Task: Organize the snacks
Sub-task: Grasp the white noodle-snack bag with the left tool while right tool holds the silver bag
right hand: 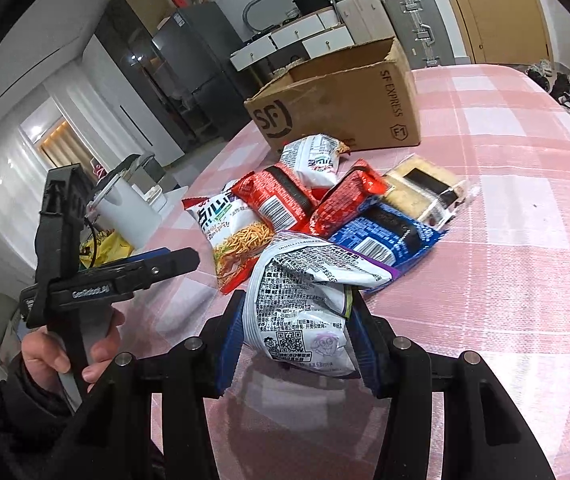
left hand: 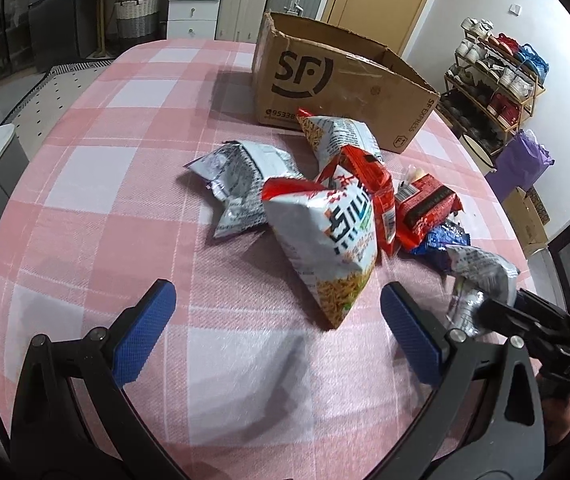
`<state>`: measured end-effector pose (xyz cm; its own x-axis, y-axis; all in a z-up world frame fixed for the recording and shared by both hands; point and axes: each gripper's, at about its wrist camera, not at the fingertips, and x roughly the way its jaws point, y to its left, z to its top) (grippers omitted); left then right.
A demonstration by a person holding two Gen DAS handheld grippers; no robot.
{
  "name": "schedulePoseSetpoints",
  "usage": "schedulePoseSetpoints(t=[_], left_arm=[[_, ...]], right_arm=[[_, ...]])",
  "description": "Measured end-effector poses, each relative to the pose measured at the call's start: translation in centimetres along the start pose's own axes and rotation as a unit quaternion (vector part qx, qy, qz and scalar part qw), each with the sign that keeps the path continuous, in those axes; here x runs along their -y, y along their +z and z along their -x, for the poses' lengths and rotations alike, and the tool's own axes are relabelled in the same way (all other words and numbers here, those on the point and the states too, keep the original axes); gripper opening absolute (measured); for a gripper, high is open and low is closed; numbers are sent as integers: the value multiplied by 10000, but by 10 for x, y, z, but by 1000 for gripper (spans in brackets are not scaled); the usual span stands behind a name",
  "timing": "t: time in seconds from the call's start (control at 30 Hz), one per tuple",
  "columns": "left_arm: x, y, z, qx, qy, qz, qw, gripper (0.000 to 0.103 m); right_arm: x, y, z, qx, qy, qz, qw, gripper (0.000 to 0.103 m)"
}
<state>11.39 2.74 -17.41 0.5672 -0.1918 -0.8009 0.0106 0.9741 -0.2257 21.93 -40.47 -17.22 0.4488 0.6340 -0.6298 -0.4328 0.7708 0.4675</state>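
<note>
Clamping a silver bag (right hand: 305,312), the right gripper (right hand: 297,344) holds it just above the counter (right hand: 525,280), near the pile of snacks (right hand: 309,208). The left gripper (left hand: 277,320) hovers with fingers (left hand: 145,332) apart and empty before a noodle bag (left hand: 333,248). The box (left hand: 337,88) beyond looks empty, so sorting seems barely begun; nearly every packet remains on the counter.
</note>
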Motion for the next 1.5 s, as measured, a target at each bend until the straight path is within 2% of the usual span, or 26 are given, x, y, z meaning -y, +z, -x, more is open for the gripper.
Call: schedulePoseSetpoints(t=[0.43,0.5,0.63,0.83,0.9,0.93,0.97,1.07,1.5], left_arm=[[10,21,-33,-120,-533,291,9981,101],[13,25,-37,-176,-752,376,9963,101],[22,31,-45,-157,-746,344,9965,100],[21,32,-53,-258,-843,459,9950,82],[20,30,-55,-269,-894,457,9946,67],[19,30,-57,-304,-884,449,9946,54],[19,29,-58,-310,-912,436,9944,47],[16,26,-57,-228,-1078,396,9931,38],[19,14,-44,-176,-912,325,9951,36]], right_arm=[[13,-4,16,84,-95,-160,9998,50],[15,-4,16,82,-101,-171,9998,50],[21,-5,17,71,-101,-237,9996,50],[24,-5,22,97,-125,-279,9995,50],[23,-5,22,113,-128,-277,9995,50],[24,-5,22,108,-120,-280,9995,50],[24,-5,22,99,-121,-282,9995,50],[23,-4,22,93,-123,-272,9995,50],[15,-2,22,111,-153,-187,9996,50]])
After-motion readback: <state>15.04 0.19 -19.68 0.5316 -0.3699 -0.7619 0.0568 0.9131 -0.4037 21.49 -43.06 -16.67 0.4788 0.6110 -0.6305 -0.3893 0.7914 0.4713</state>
